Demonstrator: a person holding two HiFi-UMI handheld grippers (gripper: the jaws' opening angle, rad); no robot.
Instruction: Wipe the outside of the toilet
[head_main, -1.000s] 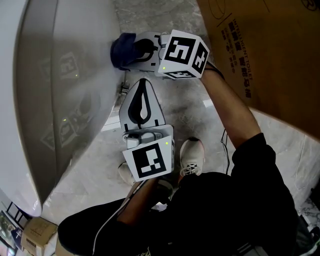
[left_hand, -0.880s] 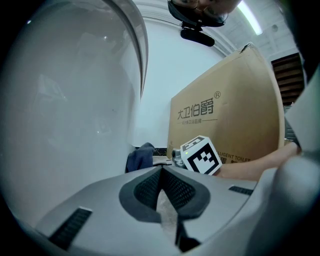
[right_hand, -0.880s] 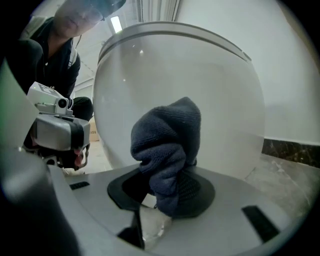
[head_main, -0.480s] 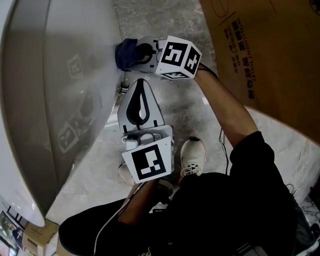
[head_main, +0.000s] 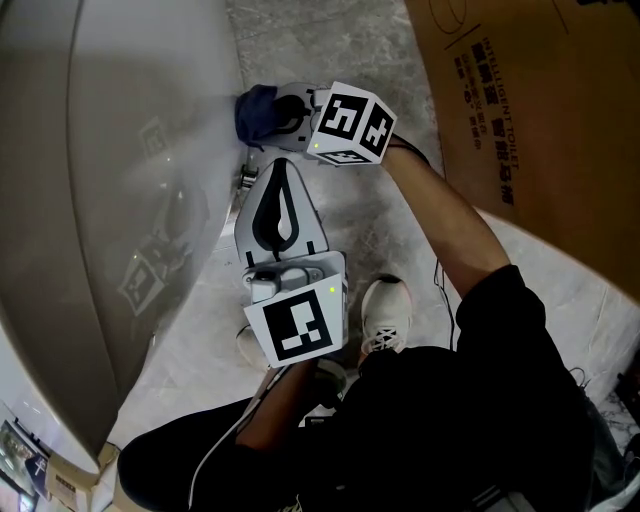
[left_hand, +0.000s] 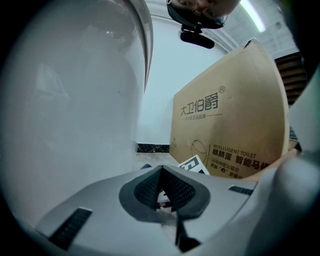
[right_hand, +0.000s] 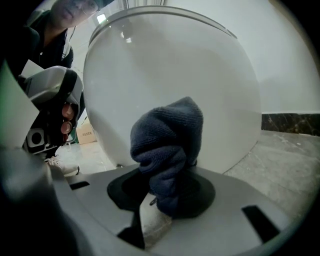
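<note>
Nearest you, you are holding the left gripper (head_main: 284, 168) low over the floor (head_main: 375, 215), jaws closed on nothing and tips aiming toward the toilet's (head_main: 120, 160) base. I judge you are parking it there, clear of the wiping path. Beyond it, your right gripper (head_main: 272, 112) is clenching the dark blue cloth (head_main: 254, 110), bunched so a wad is sticking out past the tips to meet the porcelain. The cloth appears to be pressing on the toilet's outer wall, low, near its bottom edge.

Black short-sleeved top (head_main: 520, 400), white sneaker (head_main: 383, 315). Grey left tool (head_main: 283, 168) and right tool (head_main: 272, 112) each carry a black-and-white marker cube (head_main: 297, 328).
</note>
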